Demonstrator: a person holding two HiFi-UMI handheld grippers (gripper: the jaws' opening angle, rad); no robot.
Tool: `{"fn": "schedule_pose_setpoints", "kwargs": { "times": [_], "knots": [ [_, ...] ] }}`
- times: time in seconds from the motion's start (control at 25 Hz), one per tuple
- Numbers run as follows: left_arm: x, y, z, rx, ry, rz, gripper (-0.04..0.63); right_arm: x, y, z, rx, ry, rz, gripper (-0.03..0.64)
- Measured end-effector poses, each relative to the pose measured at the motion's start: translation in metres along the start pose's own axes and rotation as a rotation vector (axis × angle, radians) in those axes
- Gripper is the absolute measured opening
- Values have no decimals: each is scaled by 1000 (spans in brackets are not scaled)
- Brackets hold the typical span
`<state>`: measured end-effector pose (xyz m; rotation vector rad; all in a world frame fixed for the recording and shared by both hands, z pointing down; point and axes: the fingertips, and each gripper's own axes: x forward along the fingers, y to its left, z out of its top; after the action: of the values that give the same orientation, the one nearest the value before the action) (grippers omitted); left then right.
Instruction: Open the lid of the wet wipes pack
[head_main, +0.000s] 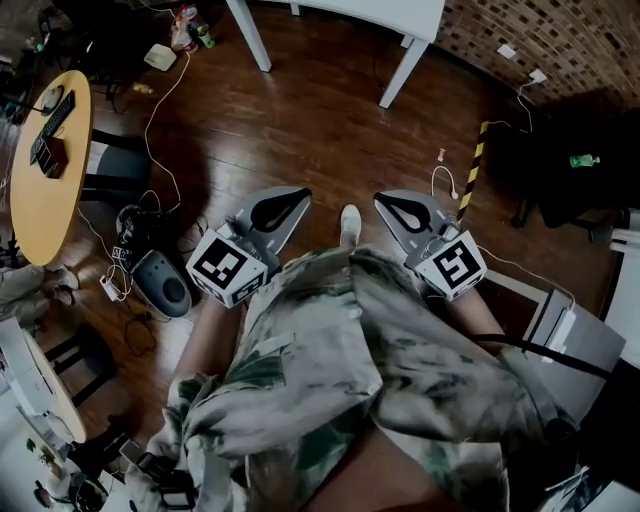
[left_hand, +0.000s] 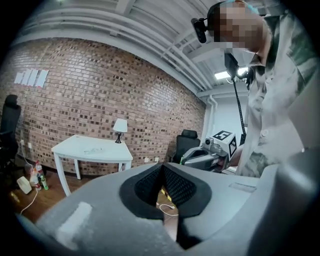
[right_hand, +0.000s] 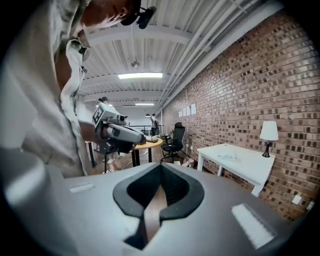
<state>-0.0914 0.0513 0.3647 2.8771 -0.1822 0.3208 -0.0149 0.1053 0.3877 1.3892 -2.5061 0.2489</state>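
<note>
Room: wood floor (head_main: 330, 120), white table (head_main: 400, 15) ahead of both claws.
Left gripper (head_main: 283, 208): jaws pressed together, holding nothing.
Right gripper (head_main: 403, 210): likewise closed, empty.
Wipes pack: not in any view, so you can't yet judge direction or nearer hand.

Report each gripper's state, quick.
Left gripper: shut, holding nothing.
Right gripper: shut, holding nothing.

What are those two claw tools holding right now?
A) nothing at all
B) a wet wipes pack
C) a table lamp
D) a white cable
A: the left gripper and the right gripper each show jaws closed tip to tip, with nothing between them.
</note>
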Motion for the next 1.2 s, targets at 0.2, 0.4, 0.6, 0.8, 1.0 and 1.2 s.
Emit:
{"fn": "schedule_pose_setpoints", "kwargs": {
  "times": [0.2, 0.4, 0.6, 0.8, 1.0, 1.2],
  "knots": [
    [67, 35, 28, 13, 1, 23, 0, 8, -71, -8, -50, 22, 35, 6],
    [101, 60, 33, -13, 20, 21, 0, 23, -115, -15, -16, 28, 48, 6],
    [121, 108, 38, -22, 6, 19, 0, 62, -140, -15, -19, 47, 62, 6],
    [148, 172, 45, -24, -36, -17, 0, 103, -184, -8, -28, 76, 26, 6],
    [180, 253, 71, -20, -55, -69, 0, 159, -246, 25, -29, 95, -23, 6],
    [194, 319, 86, 8, -30, -121, 0, 214, -294, 47, -65, 124, -43, 6]
  ]
}}
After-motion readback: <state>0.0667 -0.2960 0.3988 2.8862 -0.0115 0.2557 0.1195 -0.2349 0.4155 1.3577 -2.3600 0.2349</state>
